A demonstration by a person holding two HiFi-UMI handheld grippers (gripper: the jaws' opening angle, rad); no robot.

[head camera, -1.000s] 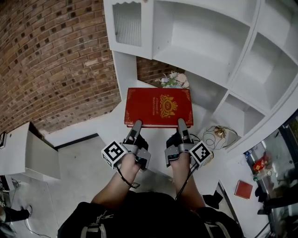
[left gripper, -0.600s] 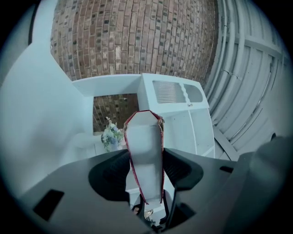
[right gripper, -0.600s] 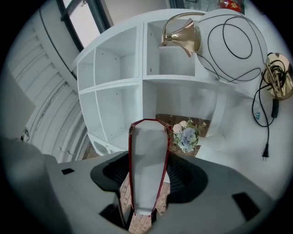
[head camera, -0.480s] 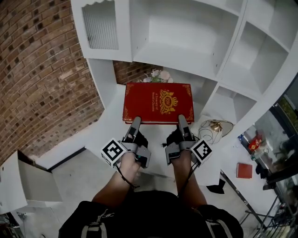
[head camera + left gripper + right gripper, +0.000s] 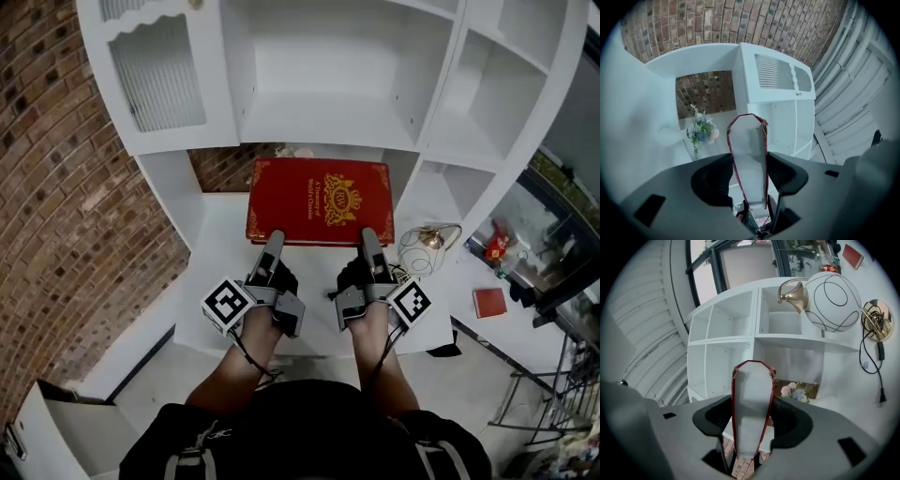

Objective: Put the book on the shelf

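Both jaws pinching the near edge of the red book (image 5: 319, 200).
Your left gripper (image 5: 274, 239) holds the book's near-left edge and your right gripper (image 5: 367, 236) its near-right. In each gripper view the page block fills the gap between the jaws, with the red covers against the pads. The book sits flat, cover up, reaching away from the jaws over the white tabletop (image 5: 220, 272) toward the white shelf unit (image 5: 323, 122).

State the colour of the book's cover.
The book is red with gold decoration; the head view shows it best.
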